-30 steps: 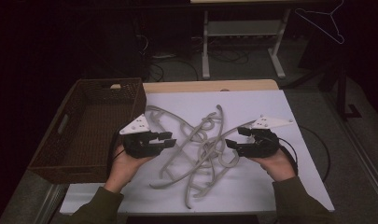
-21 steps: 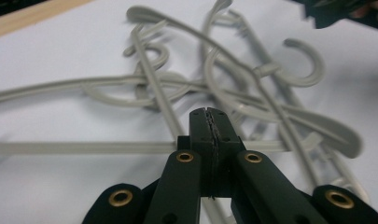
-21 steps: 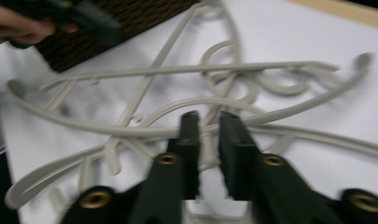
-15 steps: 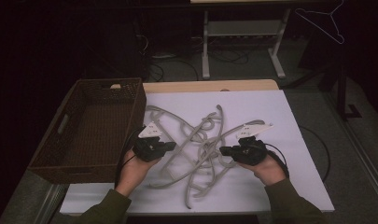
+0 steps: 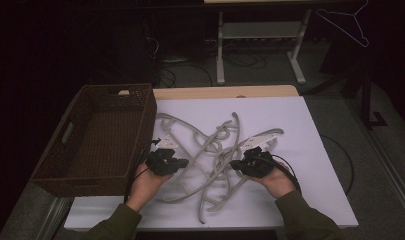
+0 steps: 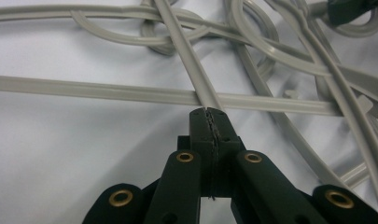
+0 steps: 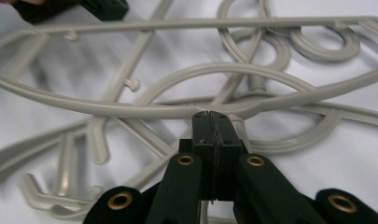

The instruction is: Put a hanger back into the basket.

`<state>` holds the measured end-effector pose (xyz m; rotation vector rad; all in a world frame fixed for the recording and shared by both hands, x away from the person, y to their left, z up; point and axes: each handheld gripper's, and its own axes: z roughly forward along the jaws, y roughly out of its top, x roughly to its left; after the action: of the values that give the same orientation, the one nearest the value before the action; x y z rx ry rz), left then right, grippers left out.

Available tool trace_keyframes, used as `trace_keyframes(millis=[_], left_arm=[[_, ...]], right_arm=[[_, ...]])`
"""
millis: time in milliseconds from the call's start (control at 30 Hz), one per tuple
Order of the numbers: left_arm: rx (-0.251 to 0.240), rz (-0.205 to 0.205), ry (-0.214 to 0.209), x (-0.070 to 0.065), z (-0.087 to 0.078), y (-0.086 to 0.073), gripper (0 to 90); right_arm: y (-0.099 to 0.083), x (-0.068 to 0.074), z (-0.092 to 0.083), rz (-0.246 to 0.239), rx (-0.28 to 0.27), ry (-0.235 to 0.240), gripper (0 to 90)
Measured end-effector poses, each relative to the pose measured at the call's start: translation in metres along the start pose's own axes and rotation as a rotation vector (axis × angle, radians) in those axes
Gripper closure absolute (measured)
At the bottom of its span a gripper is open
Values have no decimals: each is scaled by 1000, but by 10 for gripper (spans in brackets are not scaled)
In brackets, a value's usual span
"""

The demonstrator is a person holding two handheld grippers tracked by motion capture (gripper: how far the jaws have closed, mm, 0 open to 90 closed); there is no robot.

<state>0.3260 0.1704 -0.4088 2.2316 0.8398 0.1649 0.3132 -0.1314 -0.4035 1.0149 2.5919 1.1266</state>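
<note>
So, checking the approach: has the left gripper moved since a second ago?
Yes. The left gripper has dropped toward the table's near edge, farther from the basket rim's top, jaws now shut at the hangers.

Left claw [image 5: 184, 161], right claw [image 5: 235, 164]: black bodies, brass-ringed pivot screws, ribbed black pads, grey three-cornered top plates, trailing black cables. Sleeves: dark olive green.

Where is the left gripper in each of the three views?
High view: left gripper lower left of centre, right of the basket.
Left gripper view: bottom centre, jaws shut.
Right gripper view: top left corner.
Shared landmark: the grey hangers.
</note>
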Motion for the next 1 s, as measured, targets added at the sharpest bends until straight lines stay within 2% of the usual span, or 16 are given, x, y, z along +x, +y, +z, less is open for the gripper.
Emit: trace_keyframes(millis=[67,133,300,333,400,467,600,667,700,733,800,867,933,967,1000], left_arm=[[4,4,-7,0,1,0,900],[15,1,-34,-3,3,0,900],[29,26,-73,-11,6,1,900],[20,24,-100,-14,6,1,900],[19,32,-114,-15,6,2,900],[20,33,-147,-23,10,2,900],[24,51,-170,-32,13,3,900],[28,59,-190,-37,15,4,900],[28,59,-190,-37,15,4,900],[23,60,-221,-38,15,4,900],[21,58,-223,-39,14,4,900],[21,53,-217,-38,13,4,900],[12,42,-209,-33,10,3,900],[4,32,-204,-31,8,2,900],[4,34,-195,-27,6,2,891]], right_arm=[[0,-1,1,1,8,-9,897],[0,-3,2,8,17,-21,897],[-1,-7,3,13,28,-50,896],[-1,-10,3,20,26,-72,897],[-2,-13,3,27,34,-82,897],[-3,-16,5,29,42,-97,897],[-3,-20,7,23,47,-122,897],[-4,-24,8,12,45,-150,896],[-5,-24,7,29,47,-154,897],[-5,-26,6,22,39,-164,897],[-5,-29,4,36,23,-176,896],[-6,-31,0,79,-1,-184,875],[-6,-34,-4,117,-29,-194,781],[-5,-37,-5,127,-40,-197,766],[-4,-39,-5,162,-59,-200,728]])
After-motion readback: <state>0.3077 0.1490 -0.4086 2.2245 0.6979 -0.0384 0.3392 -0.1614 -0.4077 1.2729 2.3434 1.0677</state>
